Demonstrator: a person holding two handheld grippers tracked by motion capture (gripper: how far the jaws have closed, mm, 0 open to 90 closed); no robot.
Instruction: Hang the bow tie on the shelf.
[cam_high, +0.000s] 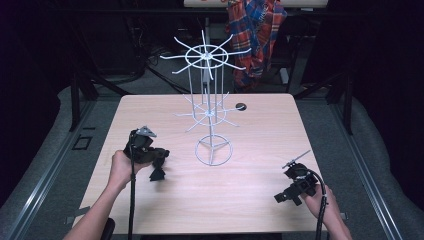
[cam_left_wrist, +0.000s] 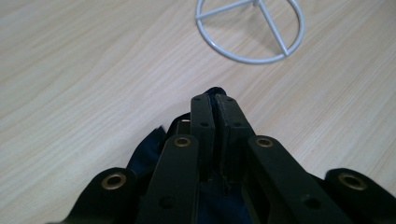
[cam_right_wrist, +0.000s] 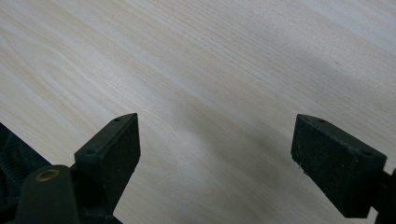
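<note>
My left gripper (cam_high: 161, 156) (cam_left_wrist: 215, 100) is shut on a small piece of dark navy cloth (cam_high: 157, 173) (cam_left_wrist: 145, 150), which hangs from the closed jaws just above the wooden table (cam_high: 260, 150) at its left side. To its right stands a white wire rack (cam_high: 207, 95) with two tiers of spokes on a ring base (cam_left_wrist: 250, 28). My right gripper (cam_high: 286, 196) (cam_right_wrist: 217, 140) is at the table's front right, open, with bare wood between its pads.
A small dark round hole (cam_high: 241, 106) sits in the tabletop behind the rack. A red and blue plaid garment (cam_high: 257, 30) hangs beyond the far edge. Dark floor and metal rails surround the table.
</note>
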